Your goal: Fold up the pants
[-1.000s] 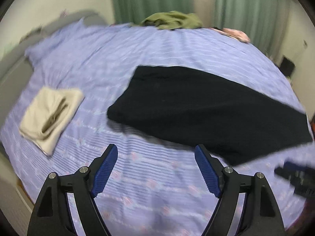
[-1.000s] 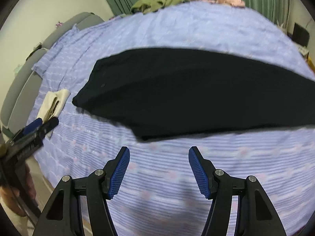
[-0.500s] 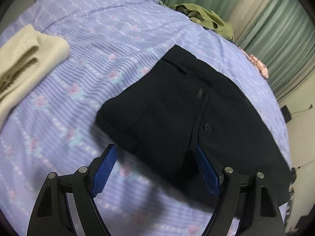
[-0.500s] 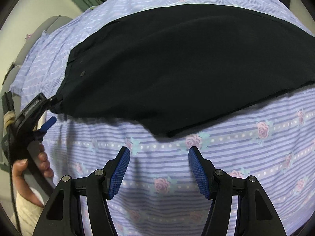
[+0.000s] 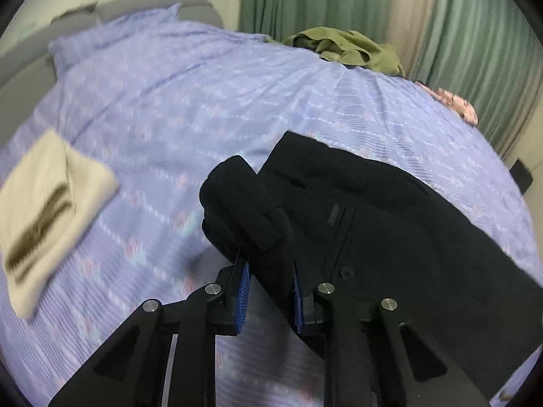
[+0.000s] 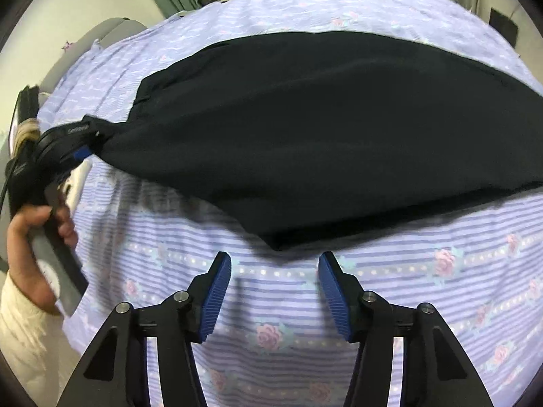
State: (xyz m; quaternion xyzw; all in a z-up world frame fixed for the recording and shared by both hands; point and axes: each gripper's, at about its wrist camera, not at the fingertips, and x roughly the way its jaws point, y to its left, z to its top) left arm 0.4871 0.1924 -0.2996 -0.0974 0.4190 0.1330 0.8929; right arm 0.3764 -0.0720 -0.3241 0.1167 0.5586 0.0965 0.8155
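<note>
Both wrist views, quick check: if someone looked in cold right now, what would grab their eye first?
The black pants dominate, spread across the purple floral bedsheet in the middle of both views. Next, the left gripper has just closed and is pinching the waistband corner, bunching it up off the bed, while the right gripper hangs open over bare sheet just short of the pants' near edge. A folded cream garment lies off to the left.

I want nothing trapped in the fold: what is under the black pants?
Only the purple floral bedsheet shows around the black pants. The left gripper lifts one waist corner; whatever lies beneath the rest stays covered.
</note>
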